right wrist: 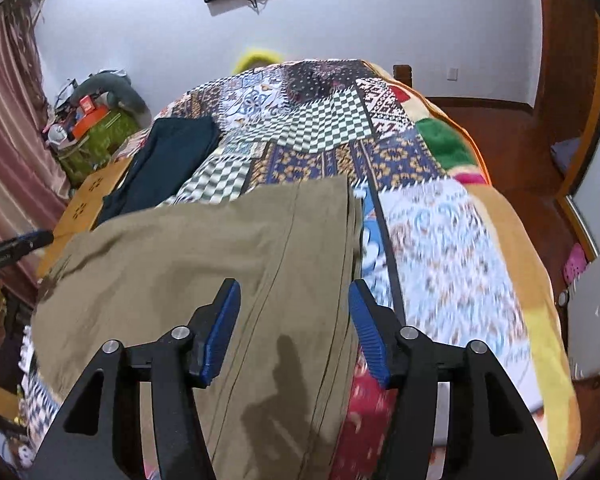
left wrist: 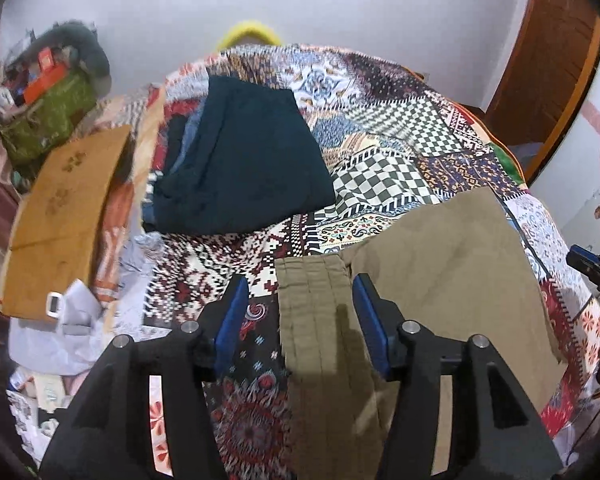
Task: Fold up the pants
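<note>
Khaki pants (left wrist: 440,264) lie folded on the quilted bed (left wrist: 400,128), under both half-spread tongs, left (left wrist: 300,300) and right (right wrist: 294,304), which hover above, gripping nothing.

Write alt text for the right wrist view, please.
Khaki pants lie folded on a patchwork bedspread, with the right hand-held gripper open above them, touching nothing. A dark folded garment lies further back.

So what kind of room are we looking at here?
Most likely a bedroom at home: a bed under a colourful patchwork-print bedspread, folded khaki pants and a dark teal folded garment lying on it, pink curtains at the side.
</note>
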Motion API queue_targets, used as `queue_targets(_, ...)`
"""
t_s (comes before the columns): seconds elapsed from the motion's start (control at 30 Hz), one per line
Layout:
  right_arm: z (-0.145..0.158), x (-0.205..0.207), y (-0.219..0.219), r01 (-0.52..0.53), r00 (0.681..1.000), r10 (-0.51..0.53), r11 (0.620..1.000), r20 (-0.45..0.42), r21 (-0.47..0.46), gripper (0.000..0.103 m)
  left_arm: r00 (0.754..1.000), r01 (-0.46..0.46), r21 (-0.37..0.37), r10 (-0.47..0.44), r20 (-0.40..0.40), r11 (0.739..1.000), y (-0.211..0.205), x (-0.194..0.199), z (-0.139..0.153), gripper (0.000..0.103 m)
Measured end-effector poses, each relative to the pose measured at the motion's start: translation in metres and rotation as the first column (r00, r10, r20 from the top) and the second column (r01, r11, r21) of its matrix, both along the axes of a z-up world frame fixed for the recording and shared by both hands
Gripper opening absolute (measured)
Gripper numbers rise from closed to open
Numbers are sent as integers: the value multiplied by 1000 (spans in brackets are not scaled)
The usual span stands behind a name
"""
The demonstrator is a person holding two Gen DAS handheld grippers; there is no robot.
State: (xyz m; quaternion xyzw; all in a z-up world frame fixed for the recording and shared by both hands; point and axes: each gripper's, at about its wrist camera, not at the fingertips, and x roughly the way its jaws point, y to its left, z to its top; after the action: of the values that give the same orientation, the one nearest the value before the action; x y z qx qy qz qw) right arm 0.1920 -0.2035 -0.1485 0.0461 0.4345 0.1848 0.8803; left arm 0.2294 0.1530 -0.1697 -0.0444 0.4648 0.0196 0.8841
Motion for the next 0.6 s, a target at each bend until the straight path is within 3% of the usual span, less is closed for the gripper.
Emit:
queue_targets(0.3, -36, 74, 1, 4, 996, -6, 1000, -87, -21, 53, 993, -28, -132, 13, -113, 991, 18, 39, -36, 59)
queue_targets(0.4, -51, 101, 2, 11, 991, -15, 999, -129, -30, 53, 991, -23, -131, 6, -132, 991, 16, 44, -42, 70)
queue_targets(0.6, -71, 139, 10, 2, 982, -1, 1000, -188, 4, 53, 984, 0, -132, -24, -177, 991, 10, 55, -57, 70)
